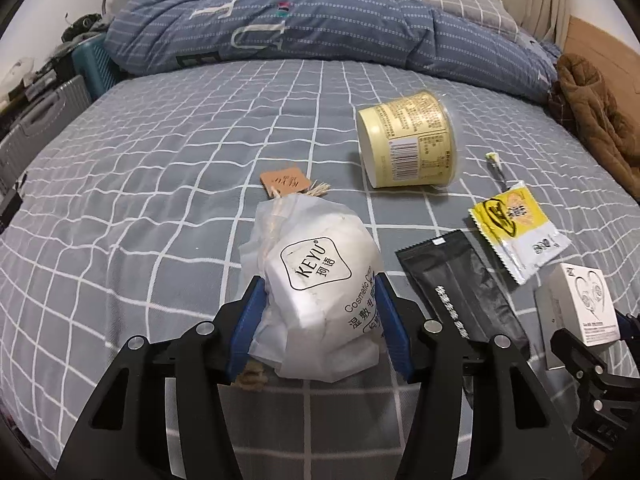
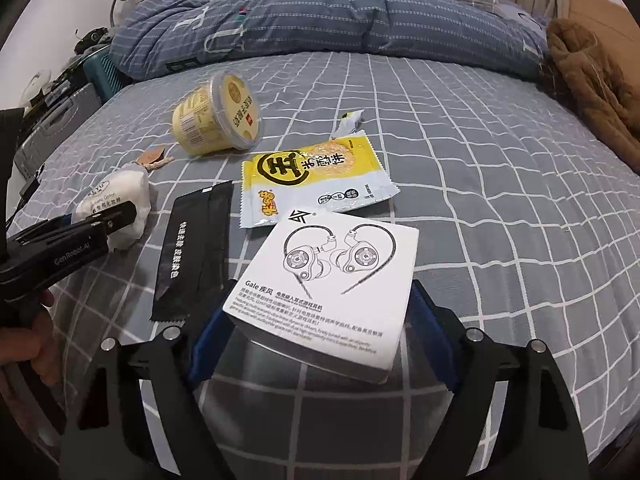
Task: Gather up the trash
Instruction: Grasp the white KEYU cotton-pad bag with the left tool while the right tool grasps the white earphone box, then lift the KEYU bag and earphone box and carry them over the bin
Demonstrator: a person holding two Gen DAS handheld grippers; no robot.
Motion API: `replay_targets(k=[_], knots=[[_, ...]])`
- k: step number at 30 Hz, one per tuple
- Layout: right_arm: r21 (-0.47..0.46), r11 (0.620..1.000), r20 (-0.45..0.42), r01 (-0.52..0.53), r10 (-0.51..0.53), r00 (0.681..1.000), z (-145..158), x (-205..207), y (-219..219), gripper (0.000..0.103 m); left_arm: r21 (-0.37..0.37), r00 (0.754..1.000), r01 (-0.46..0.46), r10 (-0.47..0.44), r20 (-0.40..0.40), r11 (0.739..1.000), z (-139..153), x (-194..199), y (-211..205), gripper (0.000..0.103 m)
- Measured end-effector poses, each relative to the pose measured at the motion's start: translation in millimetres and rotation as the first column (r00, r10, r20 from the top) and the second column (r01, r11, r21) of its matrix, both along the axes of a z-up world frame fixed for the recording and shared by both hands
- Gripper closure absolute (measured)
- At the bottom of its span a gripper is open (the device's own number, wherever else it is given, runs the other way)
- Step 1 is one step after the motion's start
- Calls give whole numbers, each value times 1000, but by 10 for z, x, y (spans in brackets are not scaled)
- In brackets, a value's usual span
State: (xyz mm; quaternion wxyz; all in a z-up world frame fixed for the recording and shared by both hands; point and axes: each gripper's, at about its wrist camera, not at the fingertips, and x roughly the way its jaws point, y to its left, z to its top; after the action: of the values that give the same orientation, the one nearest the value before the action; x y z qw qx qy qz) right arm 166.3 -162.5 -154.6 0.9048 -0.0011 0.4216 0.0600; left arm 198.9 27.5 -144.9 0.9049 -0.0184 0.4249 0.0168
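Cotton-pad bag [image 1: 320, 292] gripped by left tongs [image 1: 320, 320], earphone box [image 2: 328, 292] clamped in right tongs [image 2: 320, 344], fingertips hidden.

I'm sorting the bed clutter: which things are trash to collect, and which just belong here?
Trash: cotton-pad bag in left tool; earphone box in right tool; yellow tub; snack wrapper; black sachet.

Lying about: quilt; brown garment; suitcase.

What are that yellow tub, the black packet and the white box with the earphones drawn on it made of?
Yellow tub: looks like glossy plastic or coated paper with a clear plastic lid; hard to tell which.
Black packet: thin plastic film, judging by its sheen, wrinkles and serrated end.
White box: seemingly matte printed cardboard with crisp folded edges.
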Motion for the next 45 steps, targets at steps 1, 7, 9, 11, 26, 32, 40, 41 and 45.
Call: replay_targets(k=[1,7,9,11,26,32,40,41,45], knots=[[0,1000,2,0,0,1000,11,-18,-7,25,-5,1000,-1,2,3,1000,17,-29,1,49],[-6,1000,29,-6,6,1000,84,-142,-16,26,-27,1000,-3,3,17,1000,115,-225,-8,49],[-4,1000,32,-6,6,999,98,-174,-16,26,-38,1000,-3,3,14,999,125,-293,-11,49],[-4,1000,37,-5,6,999,111,-222,-16,26,-49,1000,-1,1,10,999,129,-351,-20,49],[0,1000,76,-9,9,997,281,-585,-7,28,-60,1000,7,-6,15,998,257,-807,-105,50],[-4,1000,93,-13,13,996,374,-722,-3,28,-66,1000,12,-11,18,998,301,-990,-112,50],[6,1000,118,-16,15,993,510,-904,-8,28,-76,999,15,-13,31,997,401,-1243,-118,50],[8,1000,118,-15,14,993,518,-929,-11,28,-77,999,17,-15,30,997,404,-1269,-122,50],[14,1000,111,-12,10,994,538,-1061,-34,28,-85,999,19,-17,29,996,423,-1391,-129,50]])
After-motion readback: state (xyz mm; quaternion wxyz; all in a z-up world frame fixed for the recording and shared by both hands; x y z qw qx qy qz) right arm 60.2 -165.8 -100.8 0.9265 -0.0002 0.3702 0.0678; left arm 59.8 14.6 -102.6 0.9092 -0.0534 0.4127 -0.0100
